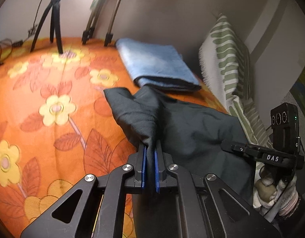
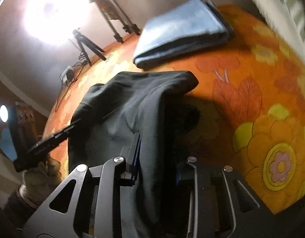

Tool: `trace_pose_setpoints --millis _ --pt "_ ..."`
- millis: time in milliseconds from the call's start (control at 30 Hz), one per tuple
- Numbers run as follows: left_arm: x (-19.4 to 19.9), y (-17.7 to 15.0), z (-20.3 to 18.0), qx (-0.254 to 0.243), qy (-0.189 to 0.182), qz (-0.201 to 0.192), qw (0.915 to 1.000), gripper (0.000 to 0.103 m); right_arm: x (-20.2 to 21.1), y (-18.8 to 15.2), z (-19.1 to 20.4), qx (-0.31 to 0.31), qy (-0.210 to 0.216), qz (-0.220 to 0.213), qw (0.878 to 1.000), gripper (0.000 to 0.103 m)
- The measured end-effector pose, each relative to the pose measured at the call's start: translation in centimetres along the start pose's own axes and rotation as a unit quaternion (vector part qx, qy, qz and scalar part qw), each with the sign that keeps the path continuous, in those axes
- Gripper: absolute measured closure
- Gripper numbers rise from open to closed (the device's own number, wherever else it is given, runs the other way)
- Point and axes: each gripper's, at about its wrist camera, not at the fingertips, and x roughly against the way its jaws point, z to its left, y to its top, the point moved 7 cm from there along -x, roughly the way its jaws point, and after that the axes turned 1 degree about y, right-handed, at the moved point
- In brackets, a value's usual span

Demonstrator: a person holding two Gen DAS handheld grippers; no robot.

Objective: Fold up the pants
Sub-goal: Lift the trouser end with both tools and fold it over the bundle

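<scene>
Orange flowered bedspread point(image 1: 43, 99), wall behind. Left gripper point(image 1: 150, 148) and right gripper point(image 2: 154, 150), each clamped on dark pants point(image 1: 192, 129), bunched and lifted above bedspread. Folded blue towel point(image 1: 156, 65) just beyond; striped pillow point(image 1: 225, 55) rightward; bedspread open leftward.

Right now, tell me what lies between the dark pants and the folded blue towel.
Almost nothing: in the left wrist view the dark pants reach up to the folded blue towel; the right wrist view shows only a sliver of orange floral bedspread between them.
</scene>
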Motion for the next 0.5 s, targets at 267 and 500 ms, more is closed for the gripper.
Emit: trace_pose_setpoints --millis 267,500 --pt "2.5 1.8 -0.8 -0.008 -0.013 -0.033 0.9993 0.098 3.1 1.3 4.2 0.058 -0.023 -0.05 0.997 0.077" --pt "4.5 5.8 -1.4 -0.003 -0.026 -0.073 0.997 0.099 5.1 3.7 6.4 0.082 -0.032 -0.085 0.992 0.077"
